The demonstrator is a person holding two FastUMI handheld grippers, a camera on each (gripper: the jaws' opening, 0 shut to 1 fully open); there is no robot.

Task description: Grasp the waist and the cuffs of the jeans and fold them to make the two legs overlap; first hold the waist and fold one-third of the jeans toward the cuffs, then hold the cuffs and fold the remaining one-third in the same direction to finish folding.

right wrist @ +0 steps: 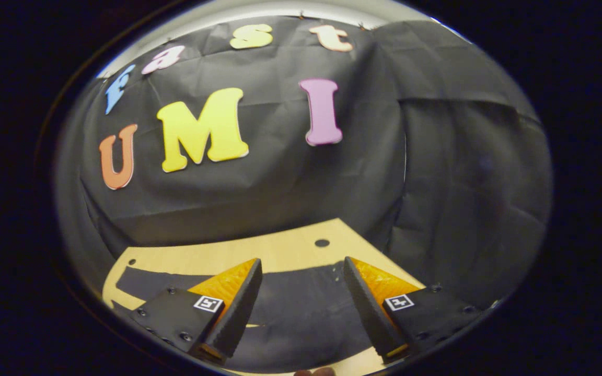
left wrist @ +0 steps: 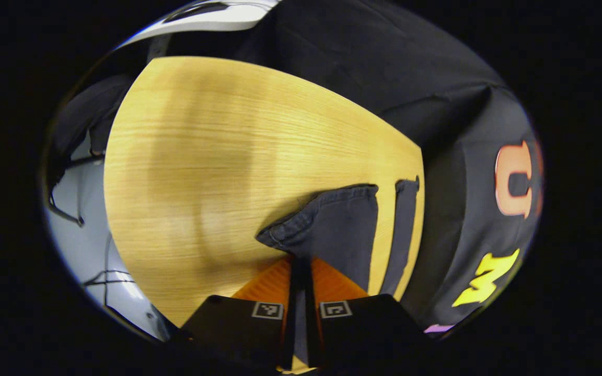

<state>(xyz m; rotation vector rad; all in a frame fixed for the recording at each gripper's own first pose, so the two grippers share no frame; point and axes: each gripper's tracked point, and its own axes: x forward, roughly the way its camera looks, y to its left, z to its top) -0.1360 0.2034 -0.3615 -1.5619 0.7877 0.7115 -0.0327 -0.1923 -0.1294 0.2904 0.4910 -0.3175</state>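
No readable text, brand or number stands on anything here apart from the booth wall; the left gripper [left wrist: 301, 271] and the right gripper [right wrist: 301, 292] each carry, toward six o'clock in their own views, two small square black-and-white coded markers that spell no words.

jeans [left wrist: 332, 224] lie on the table [left wrist: 201, 167], near its edge.

dark jeans [left wrist: 332, 230] [right wrist: 301, 308], spread flat on wooden table, legs apart
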